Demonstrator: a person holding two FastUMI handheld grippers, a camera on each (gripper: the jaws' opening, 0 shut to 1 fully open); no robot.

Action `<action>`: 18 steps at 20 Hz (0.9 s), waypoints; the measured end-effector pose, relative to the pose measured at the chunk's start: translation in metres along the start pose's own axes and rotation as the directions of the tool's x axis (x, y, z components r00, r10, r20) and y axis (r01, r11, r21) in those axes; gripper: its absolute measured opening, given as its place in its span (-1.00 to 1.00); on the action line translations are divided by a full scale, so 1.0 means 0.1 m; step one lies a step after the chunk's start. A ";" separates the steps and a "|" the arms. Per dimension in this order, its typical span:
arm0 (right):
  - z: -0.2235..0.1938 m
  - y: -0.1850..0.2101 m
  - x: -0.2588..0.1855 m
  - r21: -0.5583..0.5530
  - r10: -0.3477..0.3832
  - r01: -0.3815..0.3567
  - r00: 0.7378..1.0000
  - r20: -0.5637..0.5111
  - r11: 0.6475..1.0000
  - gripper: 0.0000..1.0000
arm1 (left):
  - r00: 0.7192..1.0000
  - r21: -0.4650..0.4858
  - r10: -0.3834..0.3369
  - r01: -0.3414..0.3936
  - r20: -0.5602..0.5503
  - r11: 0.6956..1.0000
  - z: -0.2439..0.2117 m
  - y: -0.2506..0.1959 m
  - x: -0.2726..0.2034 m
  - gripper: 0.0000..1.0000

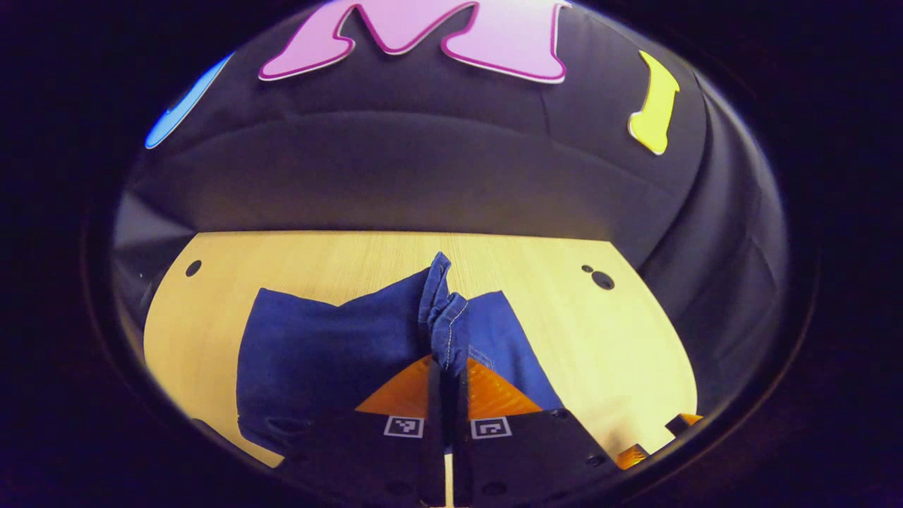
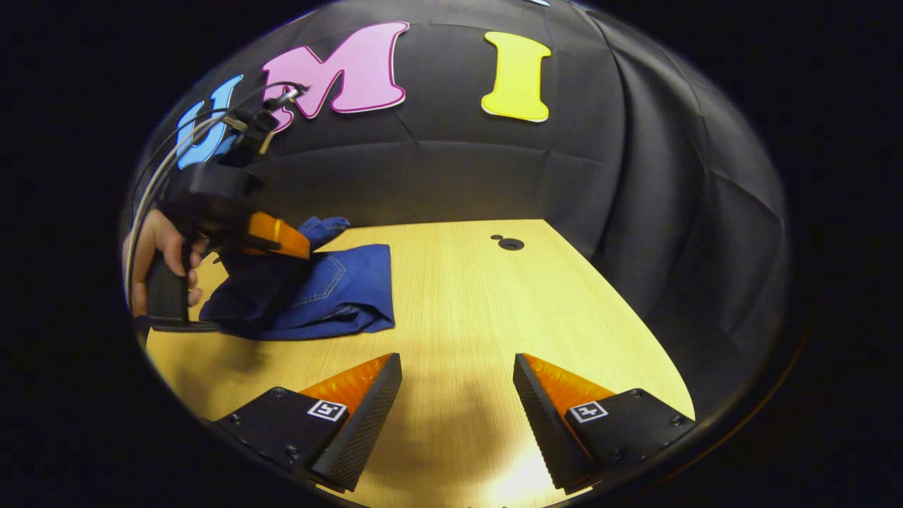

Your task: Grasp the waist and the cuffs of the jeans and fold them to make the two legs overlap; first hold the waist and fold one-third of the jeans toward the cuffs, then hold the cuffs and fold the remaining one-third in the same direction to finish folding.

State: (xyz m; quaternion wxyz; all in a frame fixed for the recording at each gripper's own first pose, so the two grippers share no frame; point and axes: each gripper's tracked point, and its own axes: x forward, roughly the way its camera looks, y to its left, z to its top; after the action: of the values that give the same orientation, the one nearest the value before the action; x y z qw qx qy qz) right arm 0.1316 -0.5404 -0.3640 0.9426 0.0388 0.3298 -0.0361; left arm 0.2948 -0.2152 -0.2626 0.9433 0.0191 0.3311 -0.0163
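The blue jeans [image 1: 331,346] lie folded on the wooden table [image 1: 600,339]. My left gripper [image 1: 446,367] is shut on a bunched edge of the denim, which rises between its orange fingers as a stitched ridge. In the right gripper view the jeans [image 2: 331,293] sit at the table's left. There the left gripper [image 2: 279,240] is held by a hand [image 2: 152,257] above them, lifting a fold. My right gripper [image 2: 457,381] stands open over bare wood to the right of the jeans, with nothing between its fingers.
Cable holes [image 2: 509,244] mark the far part of the table [image 2: 494,317]. The black cloth wall [image 2: 458,169] closes off the back and right side. Bare wood stretches right of the jeans.
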 end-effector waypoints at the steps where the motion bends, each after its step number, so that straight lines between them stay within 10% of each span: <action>1: -0.03 0.00 -0.02 -0.001 0.001 -0.001 1.000 -0.005 1.000 0.95 | 1.000 0.038 0.009 -0.008 -0.018 0.999 -0.10 -0.06 0.08 -0.73; 2: -0.04 0.00 0.00 -0.003 -0.001 0.001 1.000 -0.009 1.000 0.95 | 1.000 0.056 -0.001 0.002 -0.022 0.998 -0.14 -0.11 0.11 -0.63; 5: -0.11 -0.01 -0.07 0.010 -0.004 0.004 1.000 -0.017 1.000 0.95 | 1.000 0.079 -0.023 0.022 0.014 0.997 -0.18 -0.29 0.12 0.65; 7: -0.09 -0.04 -0.14 0.016 -0.009 0.009 1.000 -0.009 1.000 0.95 | 0.997 0.086 -0.045 0.041 0.055 0.995 -0.15 -0.34 0.05 0.93; 13: 0.13 0.04 -0.39 0.003 -0.010 0.010 1.000 0.023 1.000 0.95 | 0.950 0.029 -0.160 0.158 0.270 0.987 0.20 -0.21 -0.85 0.96; 18: 0.54 0.35 -0.80 -0.029 0.033 -0.031 0.996 0.086 0.999 0.95 | 0.923 0.054 -0.117 0.105 0.367 0.993 0.24 0.44 -1.88 0.95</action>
State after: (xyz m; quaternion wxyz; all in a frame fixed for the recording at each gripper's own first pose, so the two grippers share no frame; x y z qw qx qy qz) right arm 0.1063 -0.5076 -0.2703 0.9569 0.0294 0.2883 -0.0179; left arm 0.1649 -0.1690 -0.1257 0.9858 0.0124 0.1481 -0.0784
